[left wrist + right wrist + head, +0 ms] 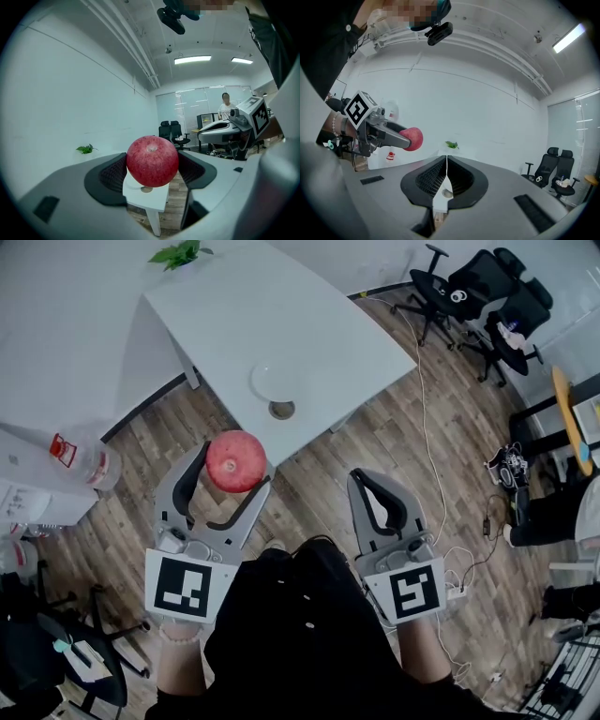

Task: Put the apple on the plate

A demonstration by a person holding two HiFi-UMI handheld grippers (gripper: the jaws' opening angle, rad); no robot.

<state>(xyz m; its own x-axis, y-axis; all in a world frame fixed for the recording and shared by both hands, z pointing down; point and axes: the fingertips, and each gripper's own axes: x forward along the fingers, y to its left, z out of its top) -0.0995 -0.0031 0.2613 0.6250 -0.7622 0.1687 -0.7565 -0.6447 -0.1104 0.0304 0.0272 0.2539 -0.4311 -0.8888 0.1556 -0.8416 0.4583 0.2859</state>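
The left gripper [234, 465] holds a red apple [152, 161] between its fingers [192, 479], which are spread to the width of the fruit and clamp it on both sides. In the head view the apple sits left of centre, in the air above the wooden floor [394, 442] and just off the near edge of the white table [309, 324]. The white plate [279, 381] lies near that edge, bare, just above the apple in the frame, with a small round grey disc [281, 410] on the tabletop between them.

The right gripper [446, 161] is at lower right of the head view, with its fingers [461, 180] pressed together and nothing between them.

Each gripper carries a cube with a black-and-white square marker [187, 585]; these bear a pattern, not letters. At the left edge of the head view stands a clear water bottle [84, 460] with a red label, whose print is too small to read. A green plant [178, 253] is at the table's far end, and black office chairs [487, 287] stand at upper right.
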